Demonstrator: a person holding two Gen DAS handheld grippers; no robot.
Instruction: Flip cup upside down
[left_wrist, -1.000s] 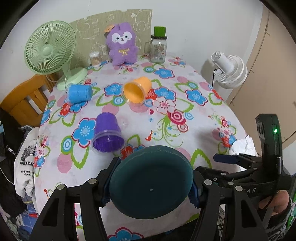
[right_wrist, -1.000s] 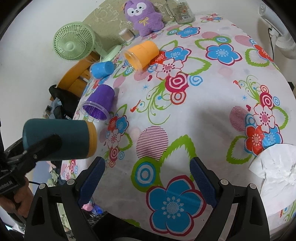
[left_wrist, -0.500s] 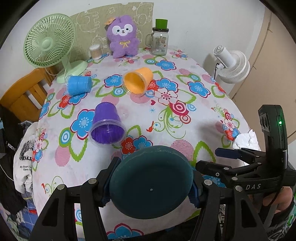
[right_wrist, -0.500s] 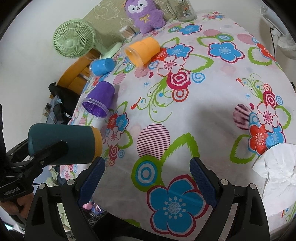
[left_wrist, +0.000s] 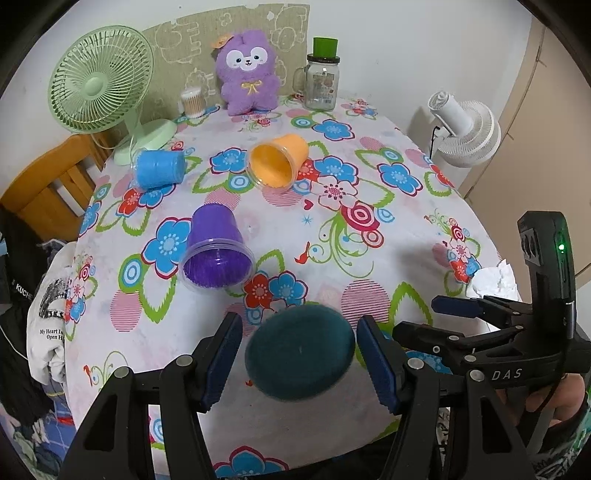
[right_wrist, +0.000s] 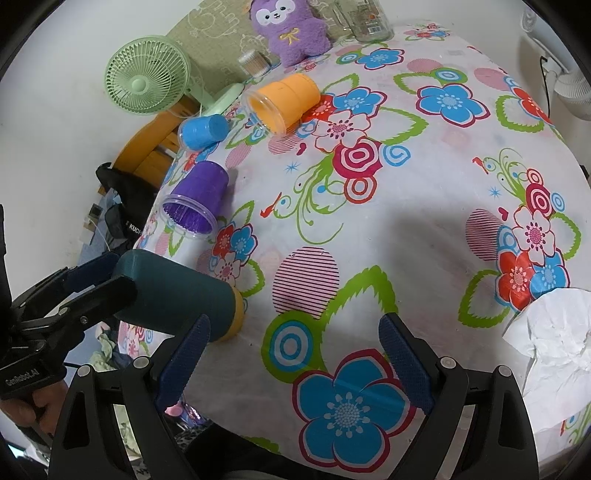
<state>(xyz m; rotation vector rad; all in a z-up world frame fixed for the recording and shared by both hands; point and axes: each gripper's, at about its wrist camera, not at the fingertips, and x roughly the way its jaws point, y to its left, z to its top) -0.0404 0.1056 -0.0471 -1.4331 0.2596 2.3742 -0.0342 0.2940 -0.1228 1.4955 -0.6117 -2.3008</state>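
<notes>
A dark teal cup (left_wrist: 300, 350) with an orange rim (right_wrist: 236, 314) lies tilted on its side, rim on the floral tablecloth (right_wrist: 406, 206), base toward the left gripper. My left gripper (left_wrist: 297, 358) is open, its blue pads (left_wrist: 373, 363) apart from the cup on both sides. In the right wrist view the left gripper's fingers (right_wrist: 92, 291) still flank the cup's base (right_wrist: 173, 291). My right gripper (right_wrist: 293, 363) is open and empty over the table's near edge, just right of the cup.
Purple (left_wrist: 216, 249), blue (left_wrist: 159, 170) and orange (left_wrist: 277, 162) cups lie on their sides farther back. A green fan (left_wrist: 101, 79), plush toy (left_wrist: 249, 74) and glass jar (left_wrist: 321, 81) stand at the rear. Crumpled tissue (right_wrist: 550, 354) lies at the right edge.
My left gripper has opened and let go of the teal cup. The cup has dropped forward so its rim now rests on the tablecloth. The right gripper has barely moved.
</notes>
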